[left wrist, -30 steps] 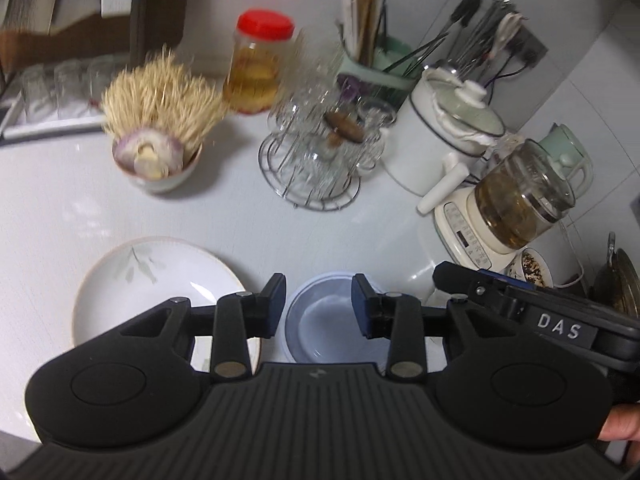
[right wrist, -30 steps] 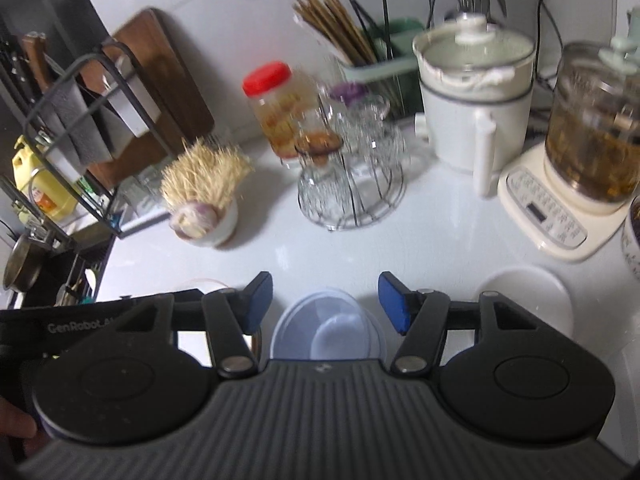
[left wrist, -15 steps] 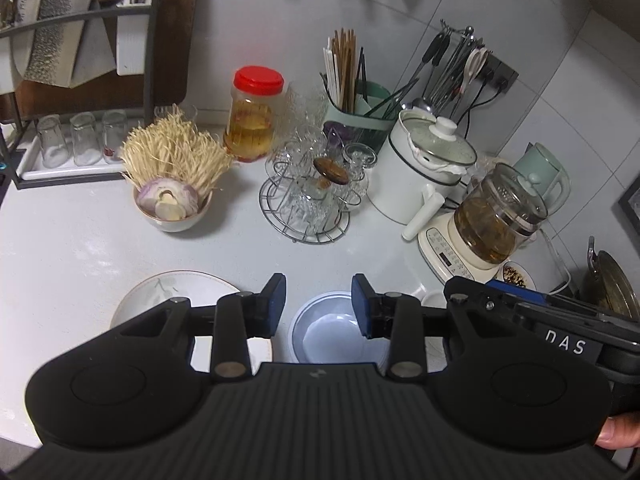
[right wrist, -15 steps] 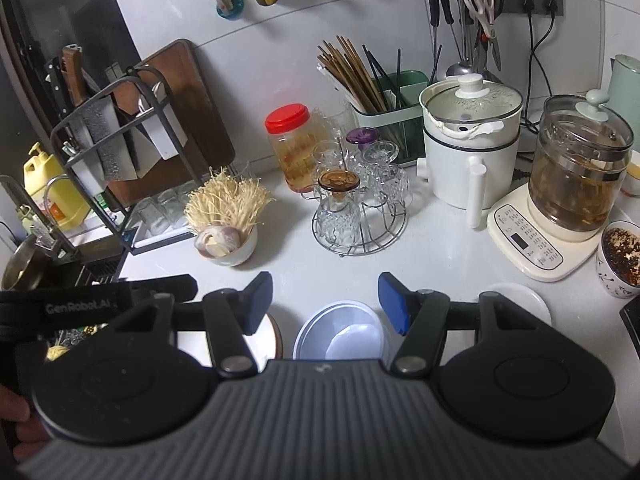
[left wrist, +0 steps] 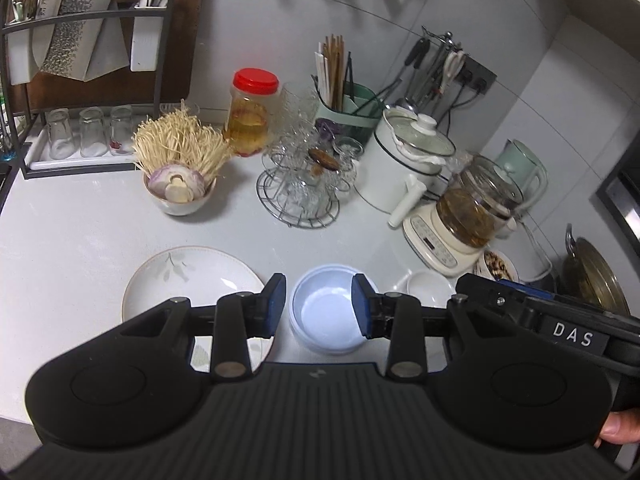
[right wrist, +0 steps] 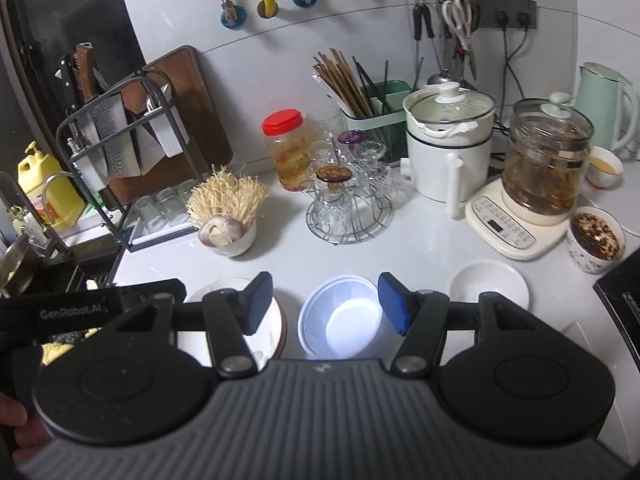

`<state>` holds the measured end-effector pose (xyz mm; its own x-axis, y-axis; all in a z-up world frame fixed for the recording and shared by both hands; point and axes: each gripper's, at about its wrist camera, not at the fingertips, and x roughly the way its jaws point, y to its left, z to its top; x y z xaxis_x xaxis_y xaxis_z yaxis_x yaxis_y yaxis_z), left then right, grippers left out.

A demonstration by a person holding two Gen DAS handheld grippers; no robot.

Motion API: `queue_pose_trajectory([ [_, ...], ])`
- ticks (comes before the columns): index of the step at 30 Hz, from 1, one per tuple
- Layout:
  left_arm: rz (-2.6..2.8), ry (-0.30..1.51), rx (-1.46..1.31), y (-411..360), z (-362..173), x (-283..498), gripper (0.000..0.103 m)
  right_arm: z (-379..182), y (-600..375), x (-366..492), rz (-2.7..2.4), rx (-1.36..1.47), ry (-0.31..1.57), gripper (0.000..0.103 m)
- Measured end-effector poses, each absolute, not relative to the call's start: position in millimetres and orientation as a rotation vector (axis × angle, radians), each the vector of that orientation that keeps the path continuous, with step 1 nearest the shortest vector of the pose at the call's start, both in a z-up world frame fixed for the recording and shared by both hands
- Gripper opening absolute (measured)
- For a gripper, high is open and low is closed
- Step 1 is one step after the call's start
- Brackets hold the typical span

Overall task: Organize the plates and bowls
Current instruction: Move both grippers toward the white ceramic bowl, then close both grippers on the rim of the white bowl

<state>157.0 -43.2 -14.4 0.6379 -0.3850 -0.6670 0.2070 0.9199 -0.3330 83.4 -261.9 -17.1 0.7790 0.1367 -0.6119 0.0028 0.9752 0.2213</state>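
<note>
Left to right on the white counter (left wrist: pixel 72 248), we note a floral plate (left wrist: pixel 180 280), a pale blue bowl (left wrist: pixel 326 312) and a small white saucer (right wrist: pixel 488 286), all near the front edge. Left gripper (left wrist: pixel 319 306): jaws spread wide, empty, hovering above the bowl, which shows between its fingers. Right gripper (right wrist: pixel 326 302): jaws likewise wide apart, empty, framing the same bowl. Behind stand a bowl of enoki mushrooms (left wrist: pixel 180 168), a red-lidded jar (left wrist: pixel 251 114), a wire glass rack (left wrist: pixel 304 188) and a white pot (right wrist: pixel 448 140).
</note>
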Motion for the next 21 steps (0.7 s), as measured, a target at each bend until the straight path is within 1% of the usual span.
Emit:
queue_pose_trajectory([
  [11, -0.369, 0.838, -0.179, -57, -13, 144, 0.041, -28, -269, 68, 0.021, 0.256, 0.699, 0.061],
  [18, -0.391, 0.855, -0.164, -90, -10, 168, 0.042, -37, -300, 72, -0.026, 0.309, 0.717, 0.061],
  [21, -0.417, 0.856, -0.151, -112, -11, 180, 0.045, -39, -320, 78, -0.052, 0.326, 0.716, 0.061],
])
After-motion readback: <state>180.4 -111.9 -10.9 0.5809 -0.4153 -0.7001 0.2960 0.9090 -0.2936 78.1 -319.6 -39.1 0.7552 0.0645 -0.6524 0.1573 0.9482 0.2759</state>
